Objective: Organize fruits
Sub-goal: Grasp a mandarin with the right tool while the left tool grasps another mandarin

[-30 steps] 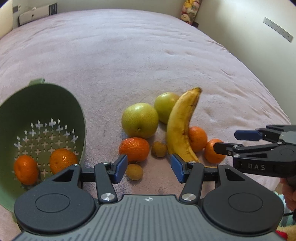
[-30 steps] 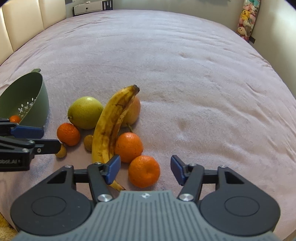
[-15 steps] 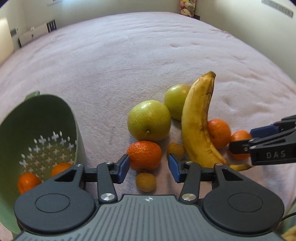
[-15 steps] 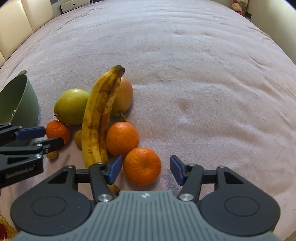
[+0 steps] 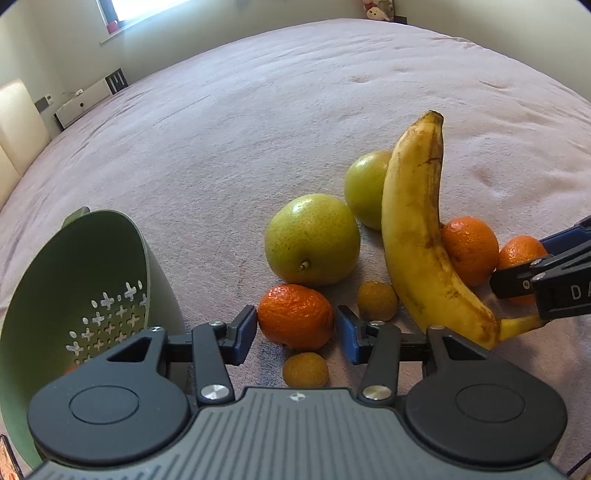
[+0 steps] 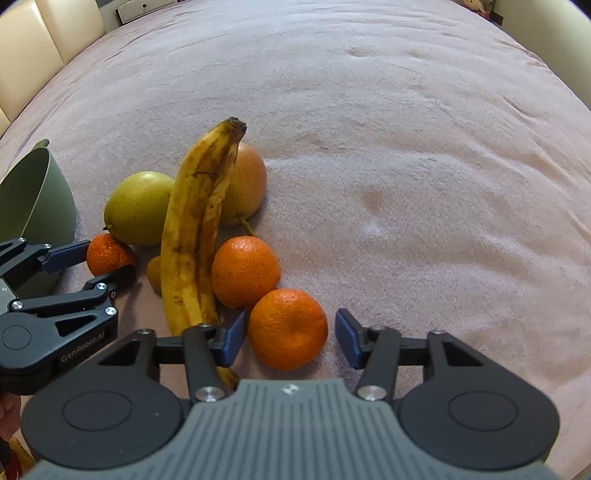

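A tangerine (image 5: pixel 295 317) lies on the pink cloth between the blue pads of my left gripper (image 5: pixel 295 334). Its jaws are closing, with a thin gap still showing at the right pad. A second tangerine (image 6: pixel 288 328) sits between the pads of my right gripper (image 6: pixel 290 338), which is also closing; the right pad stands clear of the fruit. A third tangerine (image 6: pixel 245 271) rests against the banana (image 6: pixel 195 229). Two yellow-green pears (image 5: pixel 312 240) (image 5: pixel 365 192) lie behind. The green colander (image 5: pixel 74 277) stands at the left, its bottom hidden by my gripper.
Two small brownish-yellow fruits (image 5: pixel 376 301) (image 5: pixel 306 369) lie close to the left gripper's tangerine. The banana's stem end (image 5: pixel 521 326) lies between the two grippers. The pink cloth (image 6: pixel 406 147) stretches far behind and to the right. Cream chairs (image 6: pixel 48 33) stand at the far left edge.
Both grippers have sunk toward the fruit and their jaws have narrowed. The left one has shifted right, away from the colander, until a tangerine sits between its pads.
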The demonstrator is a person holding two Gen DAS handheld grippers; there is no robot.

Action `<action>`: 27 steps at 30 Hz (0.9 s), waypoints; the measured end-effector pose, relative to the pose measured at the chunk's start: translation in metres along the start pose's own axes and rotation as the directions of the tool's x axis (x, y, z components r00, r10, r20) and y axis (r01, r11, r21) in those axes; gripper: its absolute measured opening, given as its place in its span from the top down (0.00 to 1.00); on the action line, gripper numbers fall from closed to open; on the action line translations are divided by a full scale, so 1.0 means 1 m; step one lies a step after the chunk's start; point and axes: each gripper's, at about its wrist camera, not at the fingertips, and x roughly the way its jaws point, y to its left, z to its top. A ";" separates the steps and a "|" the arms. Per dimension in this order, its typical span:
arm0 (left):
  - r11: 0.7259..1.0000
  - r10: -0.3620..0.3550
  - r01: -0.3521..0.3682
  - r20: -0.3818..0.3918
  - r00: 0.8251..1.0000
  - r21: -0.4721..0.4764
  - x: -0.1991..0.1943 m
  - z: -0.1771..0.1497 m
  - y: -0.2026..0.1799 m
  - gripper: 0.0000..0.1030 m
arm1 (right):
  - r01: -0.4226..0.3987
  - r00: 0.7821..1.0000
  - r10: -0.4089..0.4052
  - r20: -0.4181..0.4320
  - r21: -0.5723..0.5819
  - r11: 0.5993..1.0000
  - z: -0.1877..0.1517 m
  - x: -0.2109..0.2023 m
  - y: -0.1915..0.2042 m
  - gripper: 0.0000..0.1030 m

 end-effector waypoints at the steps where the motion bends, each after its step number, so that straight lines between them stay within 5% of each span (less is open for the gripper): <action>1: 1.000 -0.003 0.003 0.001 1.000 -0.002 0.000 0.000 0.000 0.49 | -0.003 1.000 0.003 -0.002 0.001 1.000 0.000 0.000 0.000 0.56; 15: 0.999 -0.038 0.037 -0.013 0.999 -0.038 -0.008 0.002 0.010 0.51 | 0.019 1.000 -0.020 -0.005 -0.015 1.000 -0.001 -0.008 0.005 0.58; 27: 0.996 -0.052 0.054 0.033 0.998 -0.068 -0.043 0.014 0.019 0.51 | 0.022 0.996 -0.018 0.087 -0.041 0.999 0.004 -0.044 0.018 0.58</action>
